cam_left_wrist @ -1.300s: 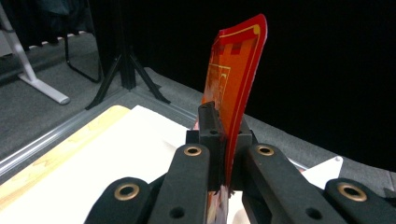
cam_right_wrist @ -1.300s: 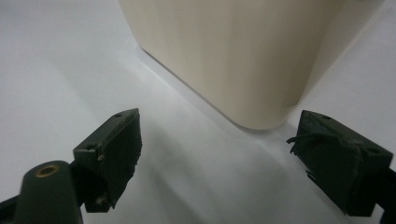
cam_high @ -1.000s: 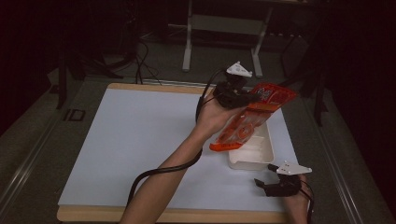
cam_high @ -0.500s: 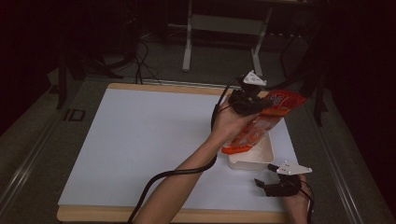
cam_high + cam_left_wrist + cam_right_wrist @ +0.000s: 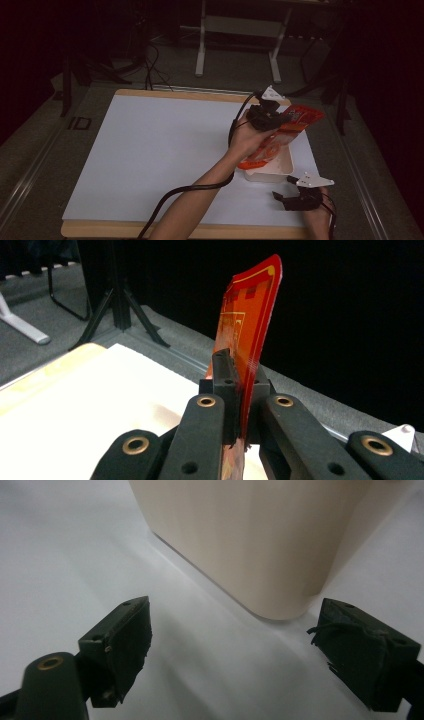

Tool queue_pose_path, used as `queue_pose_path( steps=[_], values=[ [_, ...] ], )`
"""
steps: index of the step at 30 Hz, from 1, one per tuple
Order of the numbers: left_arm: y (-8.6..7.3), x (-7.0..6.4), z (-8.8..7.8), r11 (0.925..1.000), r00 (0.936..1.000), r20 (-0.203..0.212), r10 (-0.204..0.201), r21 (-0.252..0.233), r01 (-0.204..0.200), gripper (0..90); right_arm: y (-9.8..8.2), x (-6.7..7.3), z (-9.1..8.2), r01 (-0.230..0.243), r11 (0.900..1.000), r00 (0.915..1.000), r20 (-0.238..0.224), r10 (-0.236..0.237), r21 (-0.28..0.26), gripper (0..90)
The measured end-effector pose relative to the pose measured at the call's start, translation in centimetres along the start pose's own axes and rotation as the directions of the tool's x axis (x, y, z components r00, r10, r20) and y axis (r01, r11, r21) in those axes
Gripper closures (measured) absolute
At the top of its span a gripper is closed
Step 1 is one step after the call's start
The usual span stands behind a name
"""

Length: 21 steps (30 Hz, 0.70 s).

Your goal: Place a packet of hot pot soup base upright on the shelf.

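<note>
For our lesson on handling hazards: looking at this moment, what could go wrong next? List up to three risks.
1. The left gripper pinches only the orange packet's thin edge; it may slip out.
2. The packet hangs over the white tray; it could catch the rim.
3. The open right gripper isn't steadying the tray, which might slide.

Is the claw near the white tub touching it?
Apart. The right gripper view shows the open right gripper with bare table between its jaws and the tub.

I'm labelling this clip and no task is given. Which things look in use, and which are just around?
In use:
left gripper, jaws shut on the orange packet
cream tray under the packet
right gripper, open beside the tray

Around:
metal stand
floor cables
</note>
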State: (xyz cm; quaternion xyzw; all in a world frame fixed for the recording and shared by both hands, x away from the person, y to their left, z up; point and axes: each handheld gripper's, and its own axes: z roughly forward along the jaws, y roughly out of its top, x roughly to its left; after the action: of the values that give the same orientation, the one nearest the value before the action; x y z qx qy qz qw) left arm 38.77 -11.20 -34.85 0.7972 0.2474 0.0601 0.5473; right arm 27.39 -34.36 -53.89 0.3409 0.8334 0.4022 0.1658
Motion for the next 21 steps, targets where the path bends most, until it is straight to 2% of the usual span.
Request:
queue_pose_path(
  steps=[5, 6, 8, 10, 13, 14, 15, 16, 17, 18, 19, 20, 21],
  values=[
    [-0.4, 0.2, 0.0, 0.9993, 0.9998, 0.016, 0.007, 0.037, -0.008, 87.7, 0.0, 0.0, 0.0, 0.001, 1.000, 1.0000, 0.001, -0.001, 0.003, 14.8],
    [-0.4, 0.3, 0.0, 0.9975, 0.9993, 0.037, 0.006, 0.070, -0.008, 84.6, 0.0, 0.0, 0.0, 0.001, 1.000, 1.0000, 0.002, -0.001, 0.002, 14.8],
    [-0.4, 0.3, 0.1, 0.9920, 0.9994, 0.031, 0.018, 0.124, -0.022, 78.5, 0.0, 0.0, 0.0, 0.002, 1.000, 1.0000, 0.001, -0.002, 0.003, 14.8],
    [-0.6, 0.5, 0.1, 0.9868, 0.9990, 0.044, 0.012, 0.161, -0.019, 75.5, 0.0, 0.0, 0.0, 0.001, 1.000, 1.0000, 0.000, -0.001, 0.005, 14.7],
    [-0.8, 0.7, 0.1, 0.9834, 0.9986, 0.053, -0.002, 0.181, -0.008, 70.6, 0.0, 0.0, 0.0, 0.000, 1.000, 1.0000, 0.000, 0.000, 0.004, 14.7],
    [-1.0, 0.9, 0.3, 0.9765, 0.9973, 0.071, -0.019, 0.215, 0.003, 70.6, 0.0, 0.0, 0.0, 0.000, 1.000, 1.0000, 0.000, 0.000, 0.004, 14.7],
    [-1.5, 1.0, 0.6, 0.9681, 0.9973, 0.071, -0.019, 0.251, 0.000, 65.2, 0.0, 0.0, 0.0, 0.001, 1.000, 1.0000, -0.001, -0.001, 0.005, 14.7],
    [-1.8, 1.0, 0.8, 0.9636, 0.9975, 0.068, -0.015, 0.267, -0.004, 64.6, 0.0, 0.0, 0.0, 0.001, 1.000, 1.0000, -0.001, -0.001, 0.004, 14.7],
    [-1.8, 1.0, 0.8, 0.9636, 0.9975, 0.068, -0.015, 0.267, -0.004, 64.4, 0.0, 0.0, 0.0, 0.001, 1.000, 1.0000, -0.001, -0.001, 0.004, 14.7],
    [-2.4, 1.3, 1.1, 0.9514, 0.9982, 0.060, -0.004, 0.307, -0.015, 63.7, 0.0, 0.0, 0.0, 0.000, 1.000, 1.0000, -0.003, 0.000, 0.005, 14.7],
    [-2.8, 1.4, 1.3, 0.9463, 0.9983, 0.058, -0.005, 0.323, -0.014, 63.7, 0.0, 0.0, 0.0, 0.000, 1.000, 1.0000, -0.003, 0.000, 0.006, 14.8],
    [-2.8, 1.4, 1.3, 0.9463, 0.9983, 0.058, -0.005, 0.323, -0.014, 63.7, 0.0, 0.0, 0.0, 0.000, 1.000, 1.0000, -0.003, 0.000, 0.006, 14.8],
    [-3.5, 1.6, 1.8, 0.9313, 0.9989, 0.047, -0.009, 0.364, -0.009, 63.5, 0.0, 0.0, 0.1, 0.000, 1.000, 1.0000, -0.004, 0.000, 0.007, 14.8]
  ],
)
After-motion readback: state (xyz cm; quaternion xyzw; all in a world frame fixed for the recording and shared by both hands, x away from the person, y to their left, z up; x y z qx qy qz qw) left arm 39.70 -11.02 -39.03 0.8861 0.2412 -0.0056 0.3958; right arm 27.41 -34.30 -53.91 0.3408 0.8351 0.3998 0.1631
